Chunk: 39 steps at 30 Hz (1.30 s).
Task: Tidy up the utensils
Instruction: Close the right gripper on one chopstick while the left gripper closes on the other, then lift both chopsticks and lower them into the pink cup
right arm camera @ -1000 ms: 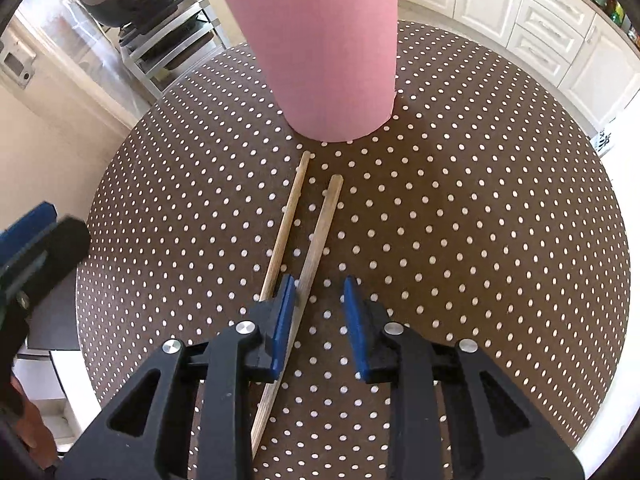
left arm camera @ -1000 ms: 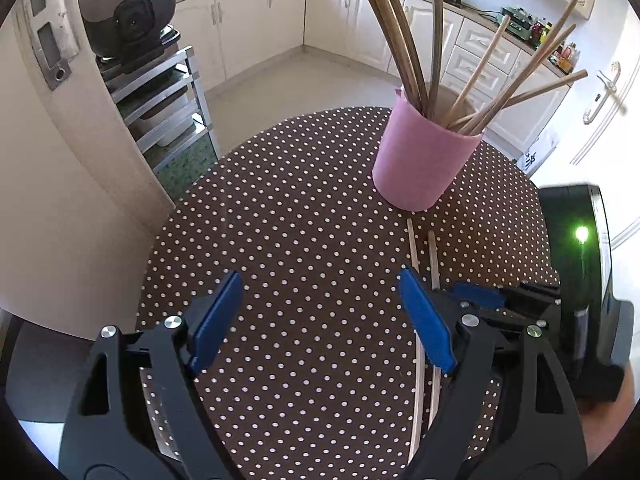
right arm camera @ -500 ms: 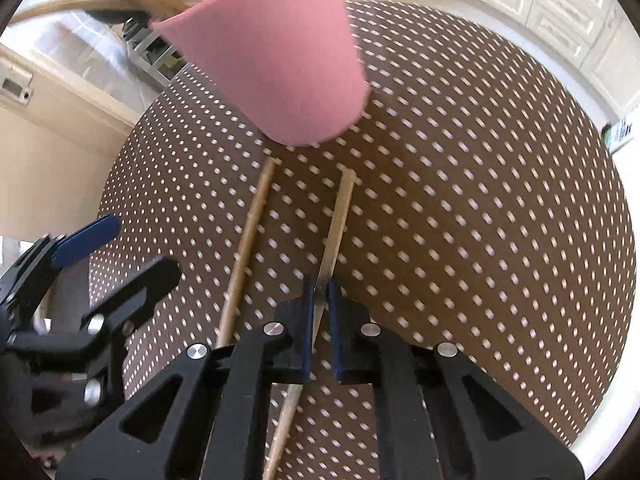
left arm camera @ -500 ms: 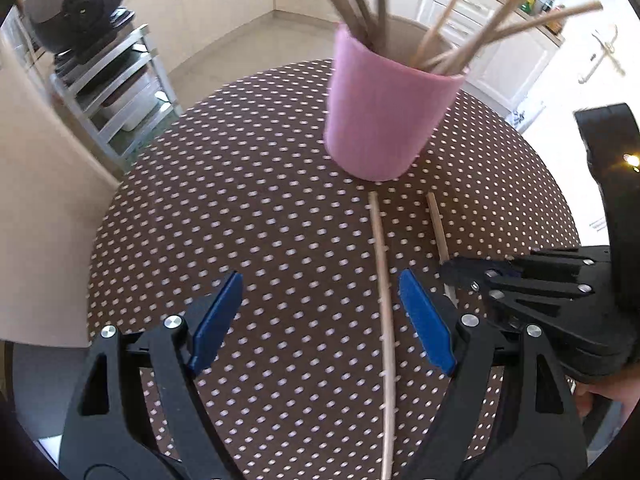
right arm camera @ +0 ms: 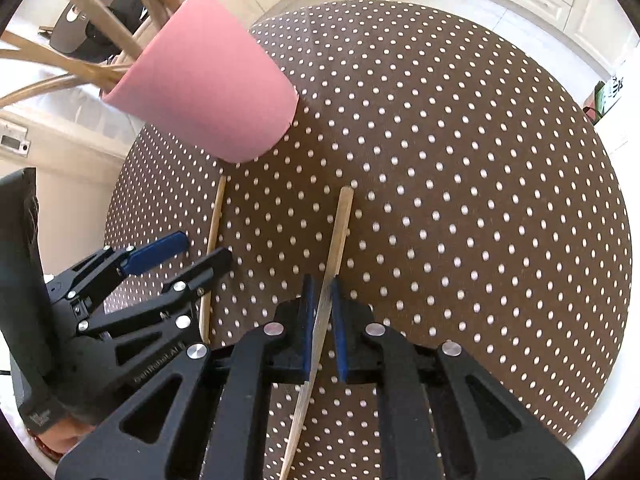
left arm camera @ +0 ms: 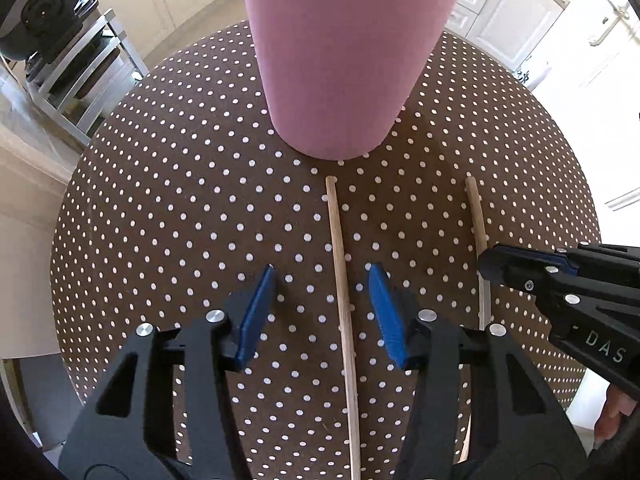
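On our round brown table with white polka dots (left arm camera: pixel 168 184) stands a pink tapered cup (left arm camera: pixel 344 60). Our left gripper (left arm camera: pixel 322 312), jaws closing, straddles a thin wooden stick (left arm camera: pixel 340 264) untouched; our right gripper (right arm camera: pixel 322 320) pinches a flat wooden stick (right arm camera: pixel 340 232).
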Each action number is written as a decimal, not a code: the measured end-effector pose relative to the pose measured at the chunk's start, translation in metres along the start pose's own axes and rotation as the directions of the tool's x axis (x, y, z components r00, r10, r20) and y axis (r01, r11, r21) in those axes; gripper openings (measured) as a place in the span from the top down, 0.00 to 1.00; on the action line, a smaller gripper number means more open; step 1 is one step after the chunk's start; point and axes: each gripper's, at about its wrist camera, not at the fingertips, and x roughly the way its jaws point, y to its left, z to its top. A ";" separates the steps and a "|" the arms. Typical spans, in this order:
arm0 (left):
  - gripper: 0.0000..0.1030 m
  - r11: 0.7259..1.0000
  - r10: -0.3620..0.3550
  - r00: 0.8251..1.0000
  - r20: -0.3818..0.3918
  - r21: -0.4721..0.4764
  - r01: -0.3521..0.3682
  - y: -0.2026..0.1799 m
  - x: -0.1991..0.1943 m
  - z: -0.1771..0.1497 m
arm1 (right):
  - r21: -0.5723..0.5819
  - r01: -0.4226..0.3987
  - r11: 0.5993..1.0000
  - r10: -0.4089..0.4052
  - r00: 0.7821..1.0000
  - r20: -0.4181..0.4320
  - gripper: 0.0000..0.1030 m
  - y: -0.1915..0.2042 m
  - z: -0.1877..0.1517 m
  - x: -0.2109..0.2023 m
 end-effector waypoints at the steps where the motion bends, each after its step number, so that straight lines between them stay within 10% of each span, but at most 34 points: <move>1: 0.66 1.000 0.005 1.000 0.000 0.002 -0.005 -0.001 0.001 0.002 | -0.015 0.015 1.000 -0.015 1.000 -0.008 0.91 0.005 0.006 0.004; 6: 0.93 1.000 -0.007 1.000 0.012 0.016 0.006 -0.007 0.002 0.016 | -0.063 0.050 0.997 -0.050 0.999 -0.001 0.93 0.016 0.009 0.011; 18: 0.94 0.996 -0.090 0.982 0.165 0.025 0.087 0.007 -0.060 0.005 | -0.048 -0.037 0.998 0.040 0.997 0.073 0.95 0.021 -0.017 -0.029; 39: 0.94 0.980 -0.199 0.862 0.467 0.081 0.182 0.040 -0.194 -0.035 | -0.118 -0.037 0.992 0.081 0.915 0.394 0.95 0.095 -0.062 -0.163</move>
